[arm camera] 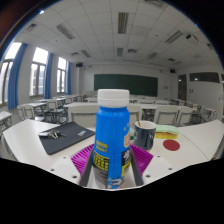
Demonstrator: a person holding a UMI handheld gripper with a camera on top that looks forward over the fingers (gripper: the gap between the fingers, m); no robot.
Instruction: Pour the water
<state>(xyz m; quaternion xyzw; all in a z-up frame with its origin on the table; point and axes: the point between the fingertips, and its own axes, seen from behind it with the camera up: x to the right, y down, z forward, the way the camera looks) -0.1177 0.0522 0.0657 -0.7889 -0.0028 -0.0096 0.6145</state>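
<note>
Bottle (112, 135), blue with its white cap on, stands gripped between the gripper (112, 160) pads; keep it upright moving right toward the cup (146, 134), uncap first.

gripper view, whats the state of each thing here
bottle: upright, white cap on, held between the pads
hand-held gripper: shut on the bottle, both fingers pressing its sides
cup: upright on the table, beside the bottle, contents not visible
red disc: lying flat on the table
dark folder: lying flat, closed
</note>
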